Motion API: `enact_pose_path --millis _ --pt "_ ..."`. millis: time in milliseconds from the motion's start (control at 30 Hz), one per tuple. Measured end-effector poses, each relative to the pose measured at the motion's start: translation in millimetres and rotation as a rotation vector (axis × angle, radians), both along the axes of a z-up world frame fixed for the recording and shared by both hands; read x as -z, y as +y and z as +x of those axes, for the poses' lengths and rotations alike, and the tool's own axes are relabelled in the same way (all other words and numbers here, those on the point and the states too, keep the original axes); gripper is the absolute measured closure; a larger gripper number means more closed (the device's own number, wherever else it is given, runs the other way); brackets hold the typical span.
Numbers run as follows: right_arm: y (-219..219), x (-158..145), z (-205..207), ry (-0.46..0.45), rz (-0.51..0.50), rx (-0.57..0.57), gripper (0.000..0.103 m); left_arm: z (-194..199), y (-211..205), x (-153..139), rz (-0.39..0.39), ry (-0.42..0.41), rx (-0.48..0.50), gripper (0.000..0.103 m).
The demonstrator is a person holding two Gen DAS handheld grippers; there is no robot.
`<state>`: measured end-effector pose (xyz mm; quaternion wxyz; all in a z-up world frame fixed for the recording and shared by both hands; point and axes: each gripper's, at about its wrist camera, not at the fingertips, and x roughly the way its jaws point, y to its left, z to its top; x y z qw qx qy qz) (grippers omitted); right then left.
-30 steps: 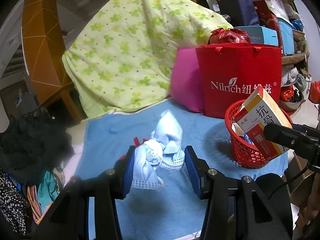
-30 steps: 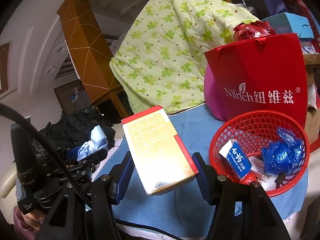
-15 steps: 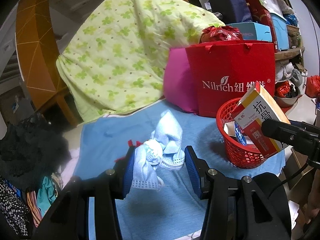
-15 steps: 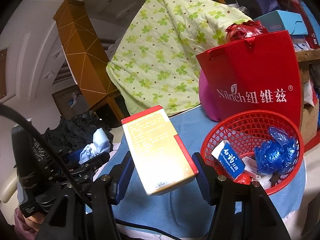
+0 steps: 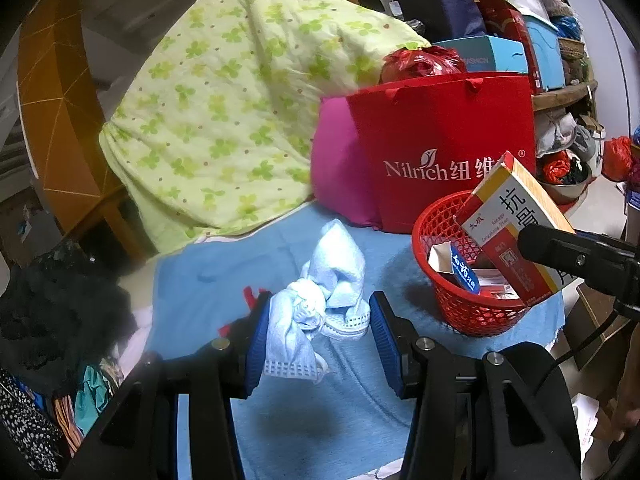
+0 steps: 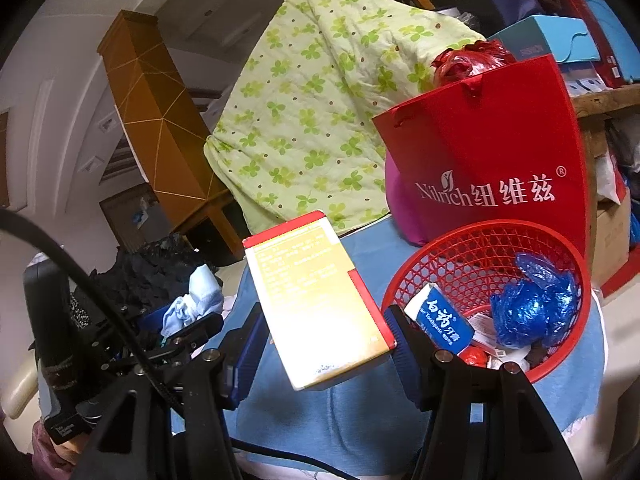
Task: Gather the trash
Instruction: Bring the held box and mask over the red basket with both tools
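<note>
My left gripper point(image 5: 316, 332) is shut on a crumpled bundle of pale blue face masks point(image 5: 320, 292), held above the blue cloth point(image 5: 224, 276). A yellow and red medicine box point(image 6: 316, 300) sits clamped in my right gripper point(image 6: 324, 340), just left of the red mesh basket point(image 6: 452, 248). The basket point(image 5: 432, 236) holds a toothpaste box point(image 6: 440, 320), a crumpled blue plastic bag point(image 6: 532, 304) and small scraps. In the left wrist view the box point(image 5: 516, 228) hangs over the basket's near rim, with the right gripper's black finger in front of it. The left gripper point(image 6: 188, 320) with the masks point(image 6: 196, 300) shows at the left of the right wrist view.
A red Nilrich paper bag point(image 5: 444, 148) and a magenta cushion point(image 5: 336, 172) stand right behind the basket. A green clover quilt point(image 5: 240, 104) drapes over the back. Dark clothes point(image 5: 52, 304) pile at the left. Boxes and shelves point(image 5: 536, 44) crowd the right.
Both grippers have drifted slightly sideways with their loads. The basket sits a little further left in both views. Neither grip has altered.
</note>
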<state>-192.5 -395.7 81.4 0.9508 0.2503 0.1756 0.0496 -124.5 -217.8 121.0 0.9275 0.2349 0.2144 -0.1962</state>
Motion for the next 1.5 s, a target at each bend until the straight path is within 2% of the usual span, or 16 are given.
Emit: enact_pose_path --millis 1500 --pt "-34.3 5.5 -31.3 -0.009 0.058 0.098 0.041 -16.5 -50.9 7.4 0.073 -0.003 0.116 0.053"
